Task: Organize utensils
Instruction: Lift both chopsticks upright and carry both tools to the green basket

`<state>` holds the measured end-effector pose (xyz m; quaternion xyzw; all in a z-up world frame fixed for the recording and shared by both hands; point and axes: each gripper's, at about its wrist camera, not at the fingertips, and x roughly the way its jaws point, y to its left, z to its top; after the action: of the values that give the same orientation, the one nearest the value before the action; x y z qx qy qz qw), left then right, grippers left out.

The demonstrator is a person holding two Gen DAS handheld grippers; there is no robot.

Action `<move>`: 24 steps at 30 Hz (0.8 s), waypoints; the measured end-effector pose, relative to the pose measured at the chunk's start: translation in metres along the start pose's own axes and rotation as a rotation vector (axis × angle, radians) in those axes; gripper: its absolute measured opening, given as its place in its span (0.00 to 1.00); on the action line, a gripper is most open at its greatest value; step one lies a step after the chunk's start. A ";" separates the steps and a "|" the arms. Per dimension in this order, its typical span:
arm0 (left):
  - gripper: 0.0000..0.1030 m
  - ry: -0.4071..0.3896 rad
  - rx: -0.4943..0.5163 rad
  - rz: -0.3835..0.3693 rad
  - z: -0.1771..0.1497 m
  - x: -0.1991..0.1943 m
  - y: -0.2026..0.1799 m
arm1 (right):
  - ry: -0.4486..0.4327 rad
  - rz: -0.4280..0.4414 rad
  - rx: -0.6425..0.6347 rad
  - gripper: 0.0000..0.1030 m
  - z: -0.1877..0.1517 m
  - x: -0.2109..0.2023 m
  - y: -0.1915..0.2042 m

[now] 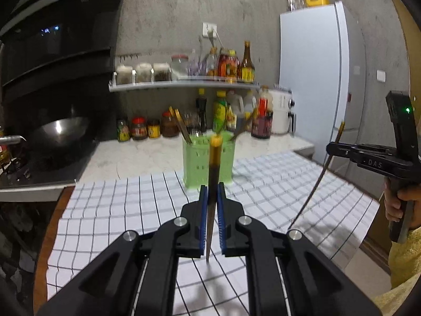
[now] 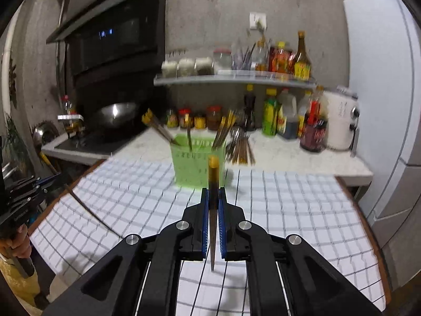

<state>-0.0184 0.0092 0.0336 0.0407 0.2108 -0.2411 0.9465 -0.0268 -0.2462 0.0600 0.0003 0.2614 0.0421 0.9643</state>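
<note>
The left claw [image 1: 212, 184] is clenched on a dark chopstick [image 1: 213, 168] with a yellow tip, held upright at frame centre in front of the green utensil holder [image 1: 200, 166]. The right claw [image 2: 213, 191] grasps another chopstick [image 2: 213, 181] the same way, below the green holder [image 2: 189, 166]. Both hover above the checked cloth [image 1: 126, 210] on the desk [image 1: 136, 158]; more chopsticks [image 2: 223, 129] stand in the holder.

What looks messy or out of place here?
A loose bundle of chopsticks lies on the counter right of the green holder instead of standing inside it. Each gripper holds one more chopstick.
</note>
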 end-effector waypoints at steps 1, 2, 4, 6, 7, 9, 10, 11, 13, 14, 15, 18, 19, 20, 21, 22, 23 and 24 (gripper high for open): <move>0.07 0.010 0.000 -0.001 -0.002 0.002 -0.001 | 0.014 -0.001 -0.006 0.07 -0.004 0.004 0.002; 0.07 0.019 0.000 -0.001 -0.004 0.003 -0.002 | 0.022 -0.004 -0.012 0.07 -0.007 0.007 0.004; 0.07 0.042 -0.004 0.002 -0.007 0.005 -0.002 | 0.028 -0.005 -0.016 0.07 -0.011 0.010 0.007; 0.07 0.067 -0.011 0.006 -0.011 0.009 -0.001 | 0.029 -0.008 -0.019 0.07 -0.013 0.009 0.008; 0.07 0.085 -0.015 0.007 -0.013 0.011 0.000 | 0.030 -0.008 -0.021 0.07 -0.014 0.009 0.008; 0.07 0.114 -0.021 0.010 -0.017 0.016 0.001 | 0.031 -0.009 -0.022 0.07 -0.013 0.009 0.009; 0.07 0.126 -0.025 0.016 -0.019 0.018 0.001 | 0.030 -0.009 -0.023 0.07 -0.013 0.009 0.009; 0.06 0.126 -0.027 0.021 -0.020 0.018 0.002 | 0.030 -0.010 -0.023 0.07 -0.013 0.009 0.008; 0.06 0.123 -0.028 0.021 -0.019 0.018 0.002 | 0.028 -0.010 -0.026 0.06 -0.013 0.009 0.008; 0.06 0.118 -0.031 0.016 -0.018 0.017 0.003 | 0.027 -0.008 -0.027 0.06 -0.012 0.009 0.008; 0.06 0.108 -0.030 0.020 -0.017 0.016 0.003 | 0.024 -0.006 -0.025 0.06 -0.010 0.010 0.007; 0.06 0.064 -0.021 0.037 -0.004 0.018 0.004 | -0.005 -0.001 -0.023 0.06 0.000 0.015 0.003; 0.06 0.039 -0.017 0.037 0.003 0.020 0.004 | -0.020 -0.002 -0.025 0.06 0.005 0.018 0.002; 0.06 0.023 -0.013 0.043 0.009 0.024 0.005 | -0.029 -0.003 -0.026 0.06 0.010 0.021 0.001; 0.06 0.010 -0.010 0.049 0.016 0.029 0.006 | -0.052 0.001 -0.024 0.06 0.018 0.027 0.001; 0.06 -0.005 -0.009 0.050 0.026 0.037 0.009 | -0.067 0.006 -0.023 0.06 0.025 0.032 0.000; 0.06 -0.021 -0.012 0.050 0.035 0.043 0.010 | -0.086 0.004 -0.019 0.06 0.036 0.040 -0.001; 0.06 -0.044 -0.011 0.051 0.047 0.051 0.012 | -0.108 0.011 -0.019 0.06 0.045 0.044 0.000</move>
<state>0.0455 -0.0114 0.0548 0.0356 0.1901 -0.2167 0.9569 0.0333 -0.2422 0.0765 -0.0050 0.2086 0.0499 0.9767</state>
